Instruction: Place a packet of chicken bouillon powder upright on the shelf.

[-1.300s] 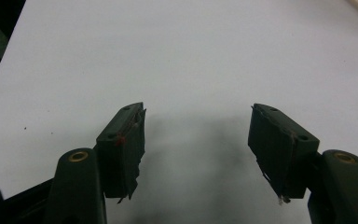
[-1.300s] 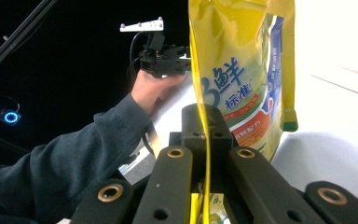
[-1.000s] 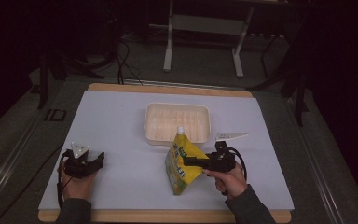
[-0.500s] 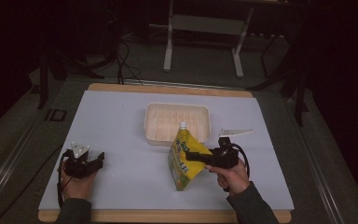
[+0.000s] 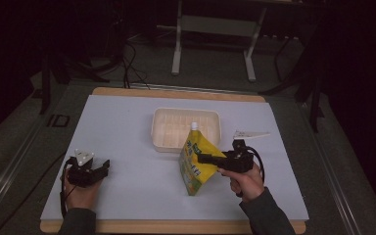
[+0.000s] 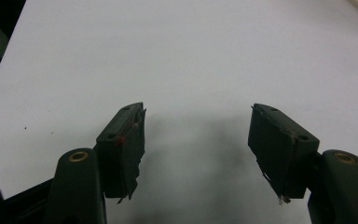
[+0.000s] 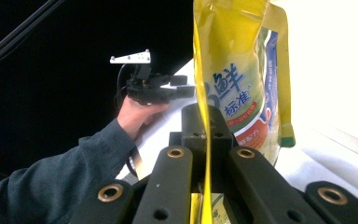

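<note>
Nearest me, my right hand [image 5: 242, 178] sits low at the front edge of the table [image 5: 127, 122], sleeve coming in from below, with the right gripper [image 5: 206, 157] pointing across to the left. Its jaws are pinched tight on the side seam of the yellow pouch [image 5: 196, 159]; in the right gripper view that seam runs straight down between the closed jaws, so the grip is on a thin edge, not on the body. The pouch [image 7: 235, 88] hangs upright, its white cap [image 5: 194, 126] on top and its lower corner looking close to the table, though I can't tell whether it touches.

Over on the other side, my left hand [image 5: 81, 188] rests near the front left corner, well apart from the pouch. The left gripper [image 6: 198, 140] is spread wide with nothing but bare white surface between the jaws. It's idle, just waiting.

Beyond the pouch sits the cream tray [image 5: 159, 120], empty as far as I can see, just behind the cap. I read this as carrying the pouch to the tray. To do it cleanly I'd keep the squeeze firm, since a seam hold can slip, lift enough that the bottom corner clears the near rim, and move forward slowly so the bag doesn't swing. Then lower it flat inside before letting the jaws part. The wrist is level now; I'd hold that level through the carry.
</note>
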The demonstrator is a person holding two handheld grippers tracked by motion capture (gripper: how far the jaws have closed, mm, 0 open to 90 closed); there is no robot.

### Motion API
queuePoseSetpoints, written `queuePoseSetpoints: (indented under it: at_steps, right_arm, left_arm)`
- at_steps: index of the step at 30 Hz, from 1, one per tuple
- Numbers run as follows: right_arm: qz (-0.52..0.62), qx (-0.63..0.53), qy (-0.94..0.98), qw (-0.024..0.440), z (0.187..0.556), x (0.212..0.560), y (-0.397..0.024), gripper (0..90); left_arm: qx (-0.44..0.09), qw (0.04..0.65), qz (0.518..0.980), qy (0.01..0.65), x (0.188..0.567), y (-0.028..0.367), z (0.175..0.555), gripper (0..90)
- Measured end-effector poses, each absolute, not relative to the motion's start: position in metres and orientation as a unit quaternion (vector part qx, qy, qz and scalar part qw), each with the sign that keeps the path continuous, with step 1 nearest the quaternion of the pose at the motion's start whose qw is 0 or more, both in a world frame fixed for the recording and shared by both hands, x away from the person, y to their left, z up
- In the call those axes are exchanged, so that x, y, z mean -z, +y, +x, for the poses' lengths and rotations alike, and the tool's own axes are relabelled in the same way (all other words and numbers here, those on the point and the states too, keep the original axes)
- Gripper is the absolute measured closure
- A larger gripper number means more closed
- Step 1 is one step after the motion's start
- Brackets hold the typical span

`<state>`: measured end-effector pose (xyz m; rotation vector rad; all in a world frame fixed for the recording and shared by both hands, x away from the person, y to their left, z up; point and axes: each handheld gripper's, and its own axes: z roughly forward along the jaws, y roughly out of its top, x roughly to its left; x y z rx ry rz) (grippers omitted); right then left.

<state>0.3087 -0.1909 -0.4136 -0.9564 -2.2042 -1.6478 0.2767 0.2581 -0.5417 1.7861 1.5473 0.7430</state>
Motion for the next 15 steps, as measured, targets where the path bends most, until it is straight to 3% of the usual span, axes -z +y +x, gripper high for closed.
queuePoseSetpoints:
  at_steps: [15]
  right_arm:
    - [-0.335, 0.566, -0.747, 0.095, 0.3131, 0.4072, -0.1916, 90.0]
  left_arm:
    - [-0.284, 0.326, 0.682, 0.590, 0.5417, 0.2582, 0.2767, 36.0]
